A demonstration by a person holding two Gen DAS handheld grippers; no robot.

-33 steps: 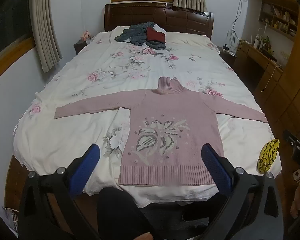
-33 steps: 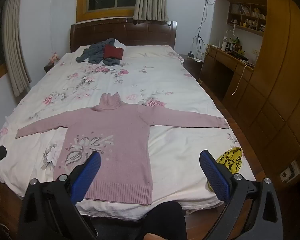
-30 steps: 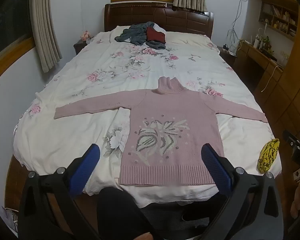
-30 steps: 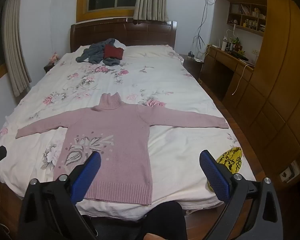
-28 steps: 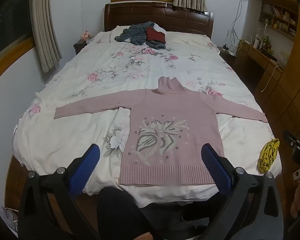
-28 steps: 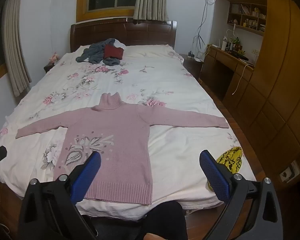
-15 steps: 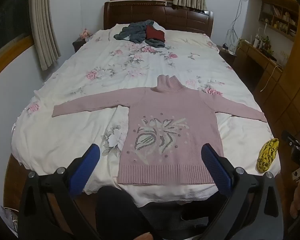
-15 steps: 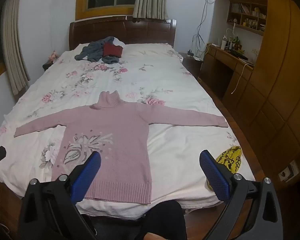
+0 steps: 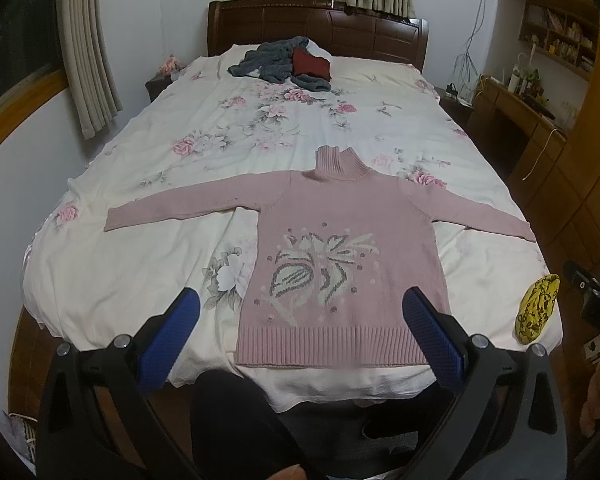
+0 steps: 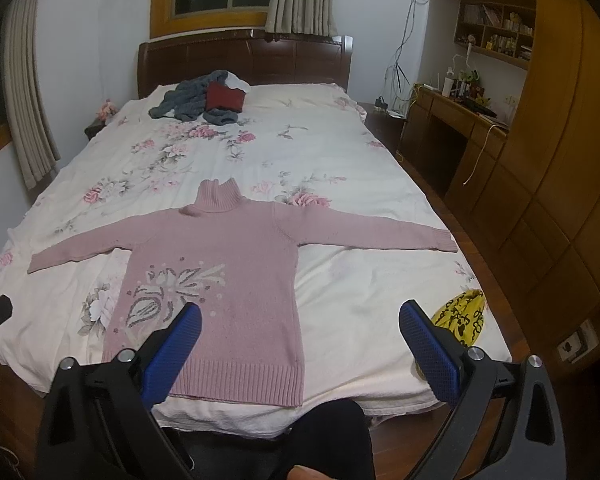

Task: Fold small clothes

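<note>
1. On the right gripper's body, seen at the edge of the left view, we read partial white letters, "DAS"; the rest is cut off.
2. Our left gripper has its blue fingers spread wide, released, touching nothing.
3. Our right gripper is likewise spread wide and empty.
4. The pink sweater lies flat on the bed ahead of both pairs of fingers, sleeves out, hem nearest us.
5. A yellow patterned cloth sits just beyond the right fingers.
</note>
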